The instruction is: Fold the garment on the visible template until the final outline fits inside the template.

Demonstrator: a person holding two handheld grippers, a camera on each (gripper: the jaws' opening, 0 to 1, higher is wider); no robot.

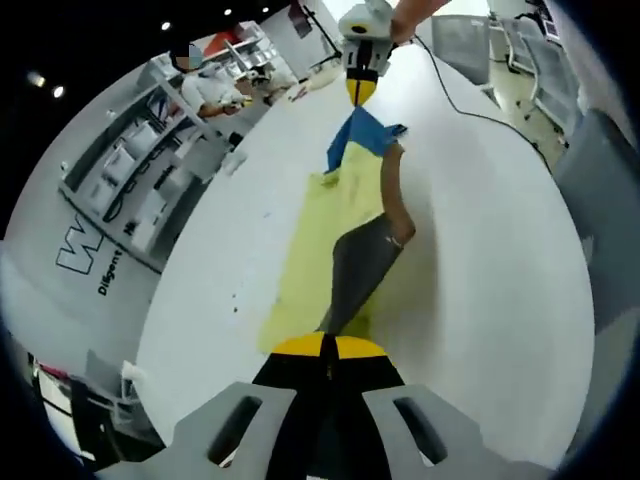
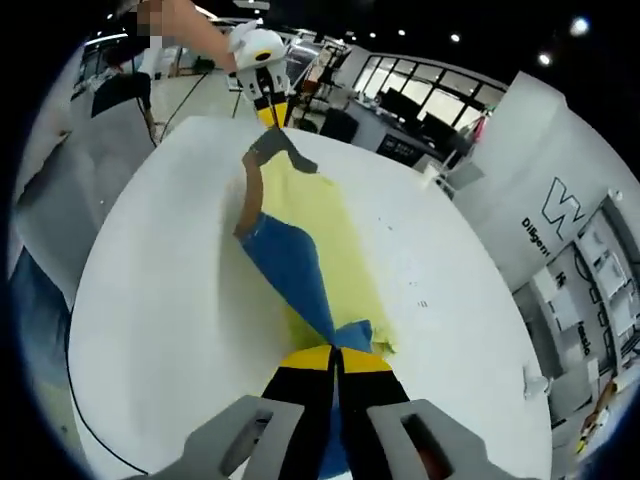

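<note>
A garment with a grey end [image 1: 365,265], a brown band and a blue end [image 2: 290,255] is stretched taut above a yellow template [image 1: 305,260] that lies flat on the white table [image 1: 480,260]. My left gripper [image 1: 326,347] is shut on the grey end at the bottom of the left gripper view. My right gripper [image 2: 335,358] is shut on the blue end. Each gripper also appears far off in the other's view: the right one [image 1: 360,88] pinching the blue tip, the left one [image 2: 268,108] pinching the grey tip. The template [image 2: 350,250] runs under the garment, from one gripper to the other.
A black cable [image 1: 470,105] trails across the table's far right side. Shelving [image 1: 140,180] and a seated person [image 1: 215,90] are beyond the table's left edge. Grey chairs [image 1: 600,180] stand close to the right edge. Small dark specks [image 2: 420,300] dot the tabletop.
</note>
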